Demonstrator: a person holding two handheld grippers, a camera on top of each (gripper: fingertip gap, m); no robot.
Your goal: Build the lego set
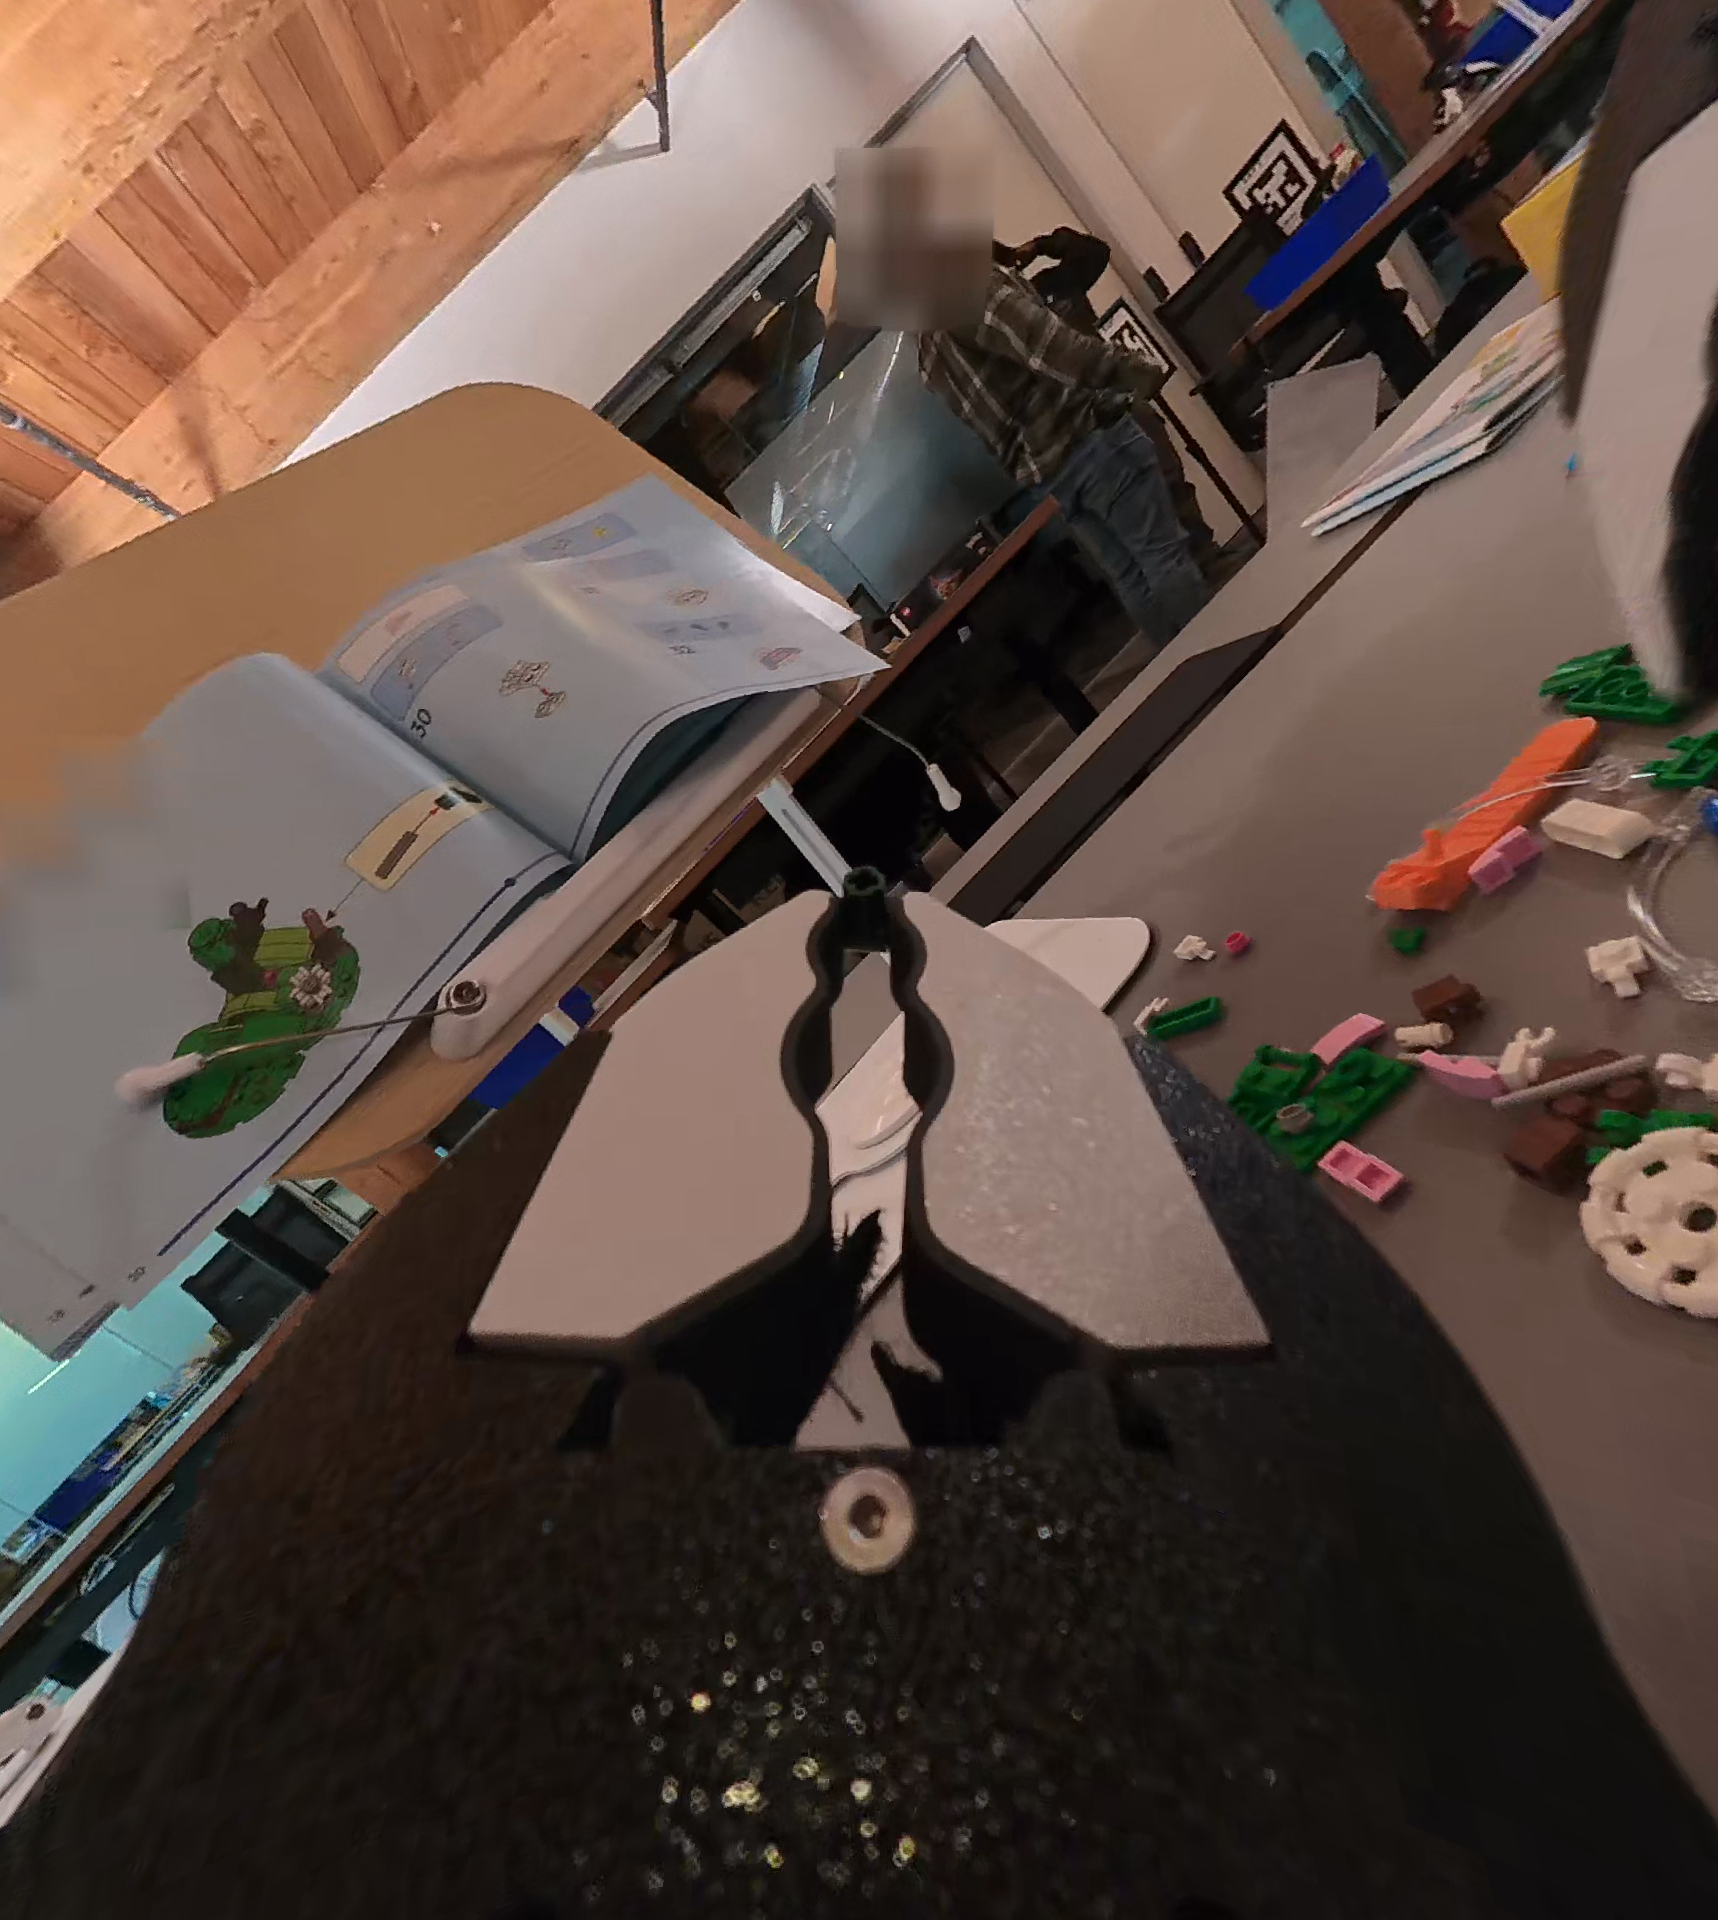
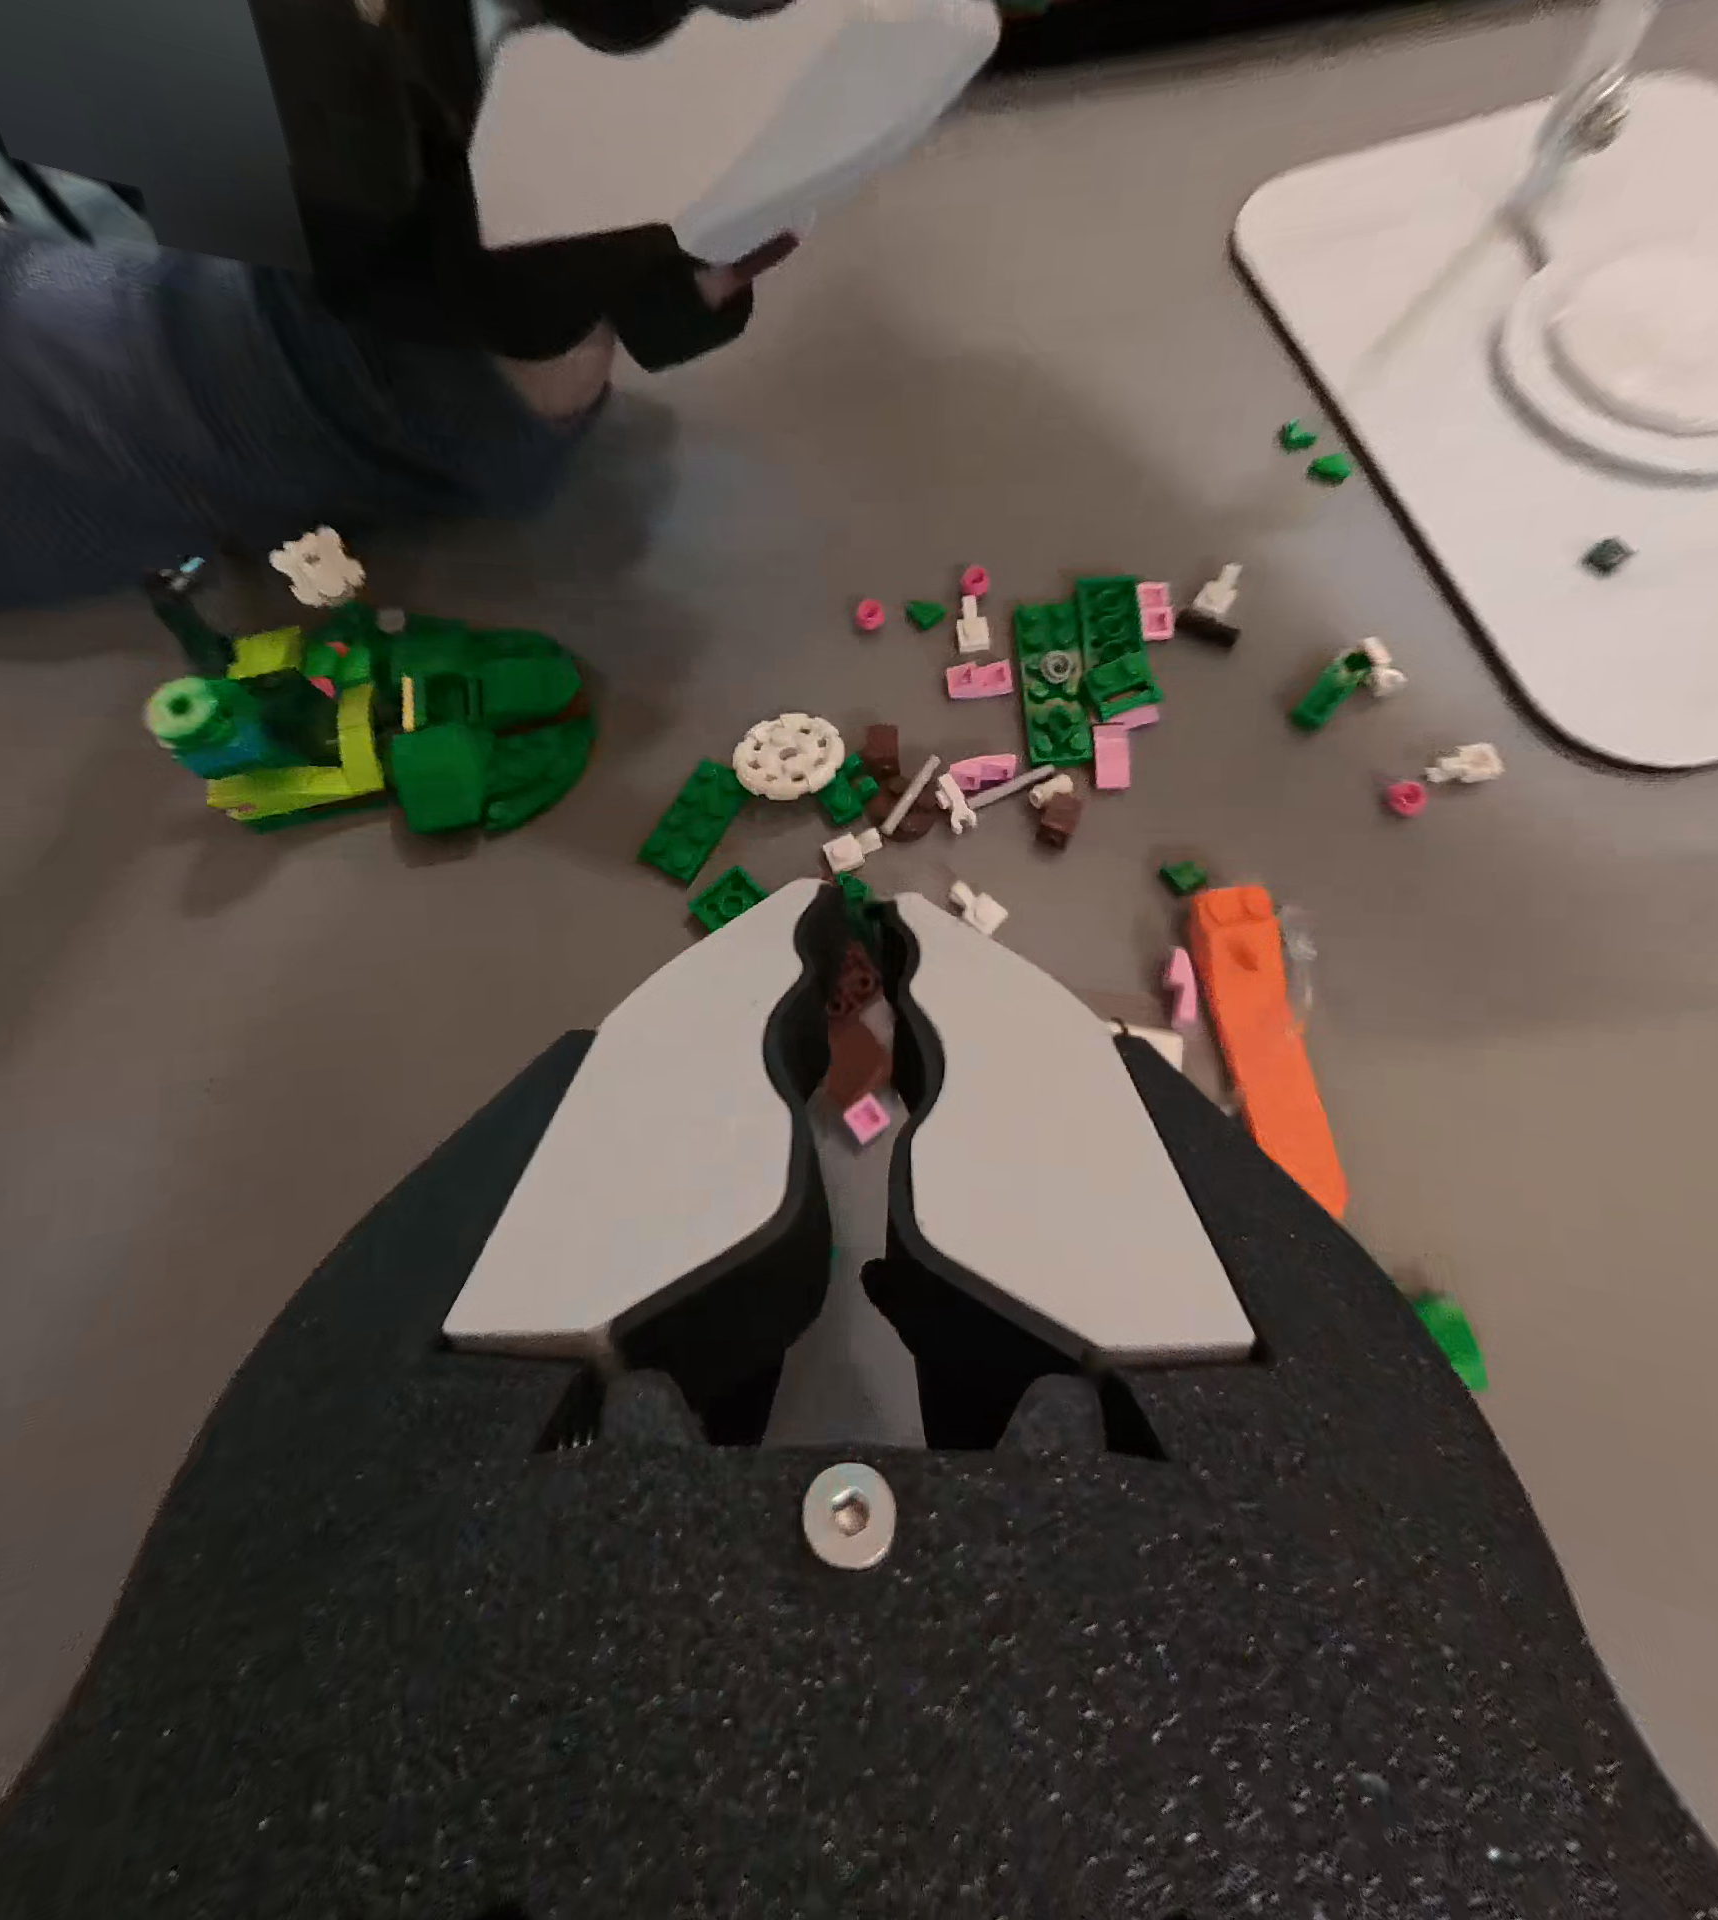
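My left gripper [image 1: 862, 914] is raised off the table and shut on a small dark piece [image 1: 861, 891] at its fingertips, facing the open instruction booklet [image 1: 367, 831]. My right gripper [image 2: 860, 920] is low over the loose bricks, shut on a brown and dark green piece [image 2: 850, 1003]. The right gripper also shows blurred at the far right of the left wrist view [image 1: 1686, 644]. A partly built green model [image 2: 398, 727] stands on the grey table [image 2: 211, 1039], left of the bricks. Among the loose bricks are a white round plate [image 2: 789, 755] and green plates [image 2: 1073, 665].
An orange brick separator [image 2: 1260, 1039] lies right of my right gripper. The booklet stand's white base [image 2: 1457, 416] fills the far right. A person's sleeve [image 2: 159, 416] and the left gripper [image 2: 730, 156] are above the model. A person [image 1: 1042, 395] stands in the background. There is about 15 cm between the tips of the two grippers. My right gripper's tips are some 7 cm from the white round plate [image 2: 789, 755]. The left camera catches it too, in the left wrist view [image 1: 1681, 1211].
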